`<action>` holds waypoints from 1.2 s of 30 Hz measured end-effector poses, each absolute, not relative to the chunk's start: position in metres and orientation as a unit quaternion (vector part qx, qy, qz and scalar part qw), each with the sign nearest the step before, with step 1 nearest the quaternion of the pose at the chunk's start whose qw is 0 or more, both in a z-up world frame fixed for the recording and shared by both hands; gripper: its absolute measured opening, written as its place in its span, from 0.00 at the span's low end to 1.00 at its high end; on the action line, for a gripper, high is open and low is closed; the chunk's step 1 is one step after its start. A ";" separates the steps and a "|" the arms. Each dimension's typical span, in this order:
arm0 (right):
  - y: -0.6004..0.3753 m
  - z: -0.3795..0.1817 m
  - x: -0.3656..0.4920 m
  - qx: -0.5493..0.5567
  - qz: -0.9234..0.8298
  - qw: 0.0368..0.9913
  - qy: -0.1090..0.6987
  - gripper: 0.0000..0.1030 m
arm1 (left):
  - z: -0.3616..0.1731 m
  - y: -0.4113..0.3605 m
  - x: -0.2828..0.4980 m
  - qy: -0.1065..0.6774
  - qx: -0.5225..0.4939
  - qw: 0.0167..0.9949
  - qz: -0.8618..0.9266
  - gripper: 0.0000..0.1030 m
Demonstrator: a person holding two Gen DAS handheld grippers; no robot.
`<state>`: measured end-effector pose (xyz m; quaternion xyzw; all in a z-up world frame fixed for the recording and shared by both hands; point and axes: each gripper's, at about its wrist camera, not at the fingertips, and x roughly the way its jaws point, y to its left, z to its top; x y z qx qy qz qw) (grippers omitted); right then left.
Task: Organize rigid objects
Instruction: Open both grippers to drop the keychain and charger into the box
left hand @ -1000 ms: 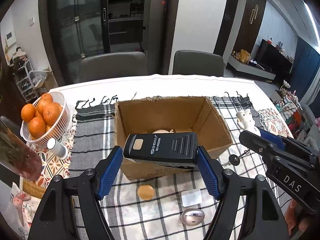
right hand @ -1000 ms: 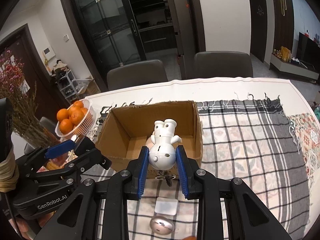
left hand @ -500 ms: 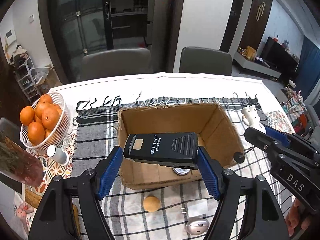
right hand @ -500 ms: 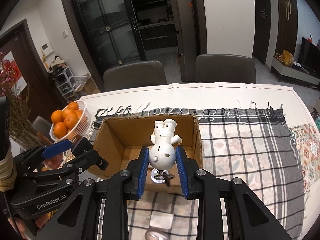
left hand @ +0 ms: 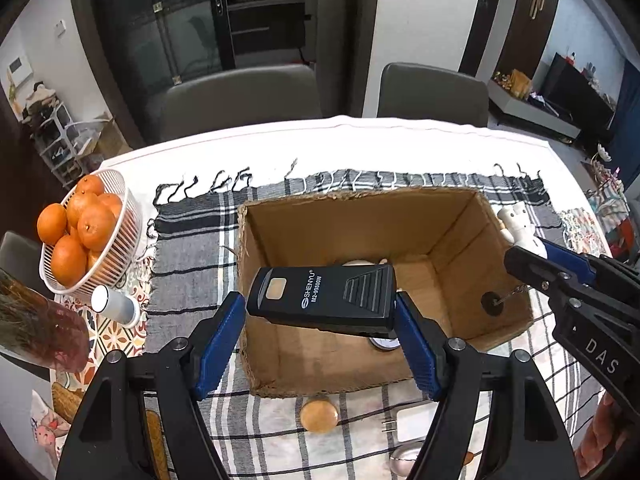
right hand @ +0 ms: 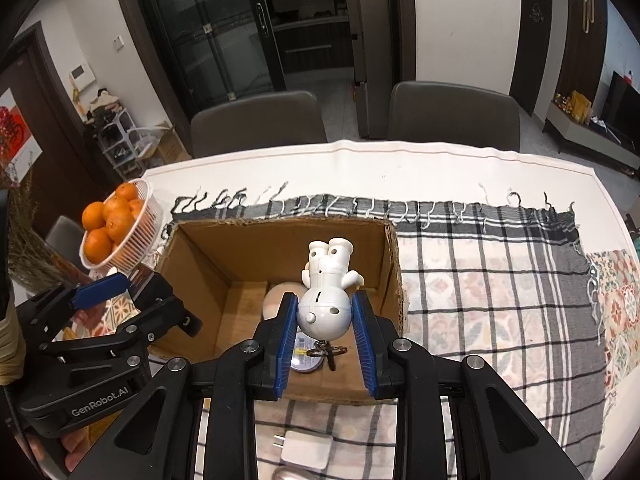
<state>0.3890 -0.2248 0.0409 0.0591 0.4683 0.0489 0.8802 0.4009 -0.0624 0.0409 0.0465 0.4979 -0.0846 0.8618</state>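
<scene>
My left gripper [left hand: 320, 320] is shut on a black handheld device [left hand: 322, 299] marked SHENYU, held crosswise above the open cardboard box [left hand: 360, 216]. My right gripper [right hand: 325, 322] is shut on a white toy figure [right hand: 325, 300] with a small key ring hanging under it, also above the box [right hand: 280, 240]. Inside the box lie a round pale object [right hand: 276, 298] and a small round tin [right hand: 306, 354]. From the left wrist view the right gripper [left hand: 528, 252] shows at the box's right wall, with the toy figure [left hand: 518, 224] poking out.
A white basket of oranges [left hand: 116, 236] and a white cylinder [left hand: 116, 305] stand left of the box. In front of it lie a round tan lid [left hand: 319, 416], a white charger plug [right hand: 306, 446] and a silver egg-shaped object [left hand: 404, 460]. Dried flowers [left hand: 36, 328] at far left; two chairs behind the table.
Both grippers have moved forward and down over the box with their objects still held. The box now fills more of each view and its inside shows.
</scene>
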 end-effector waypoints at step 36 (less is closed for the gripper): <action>-0.229 0.031 0.350 0.069 0.040 0.871 0.485 0.30 | 0.041 -0.065 0.353 0.480 0.071 0.871 -0.078 0.78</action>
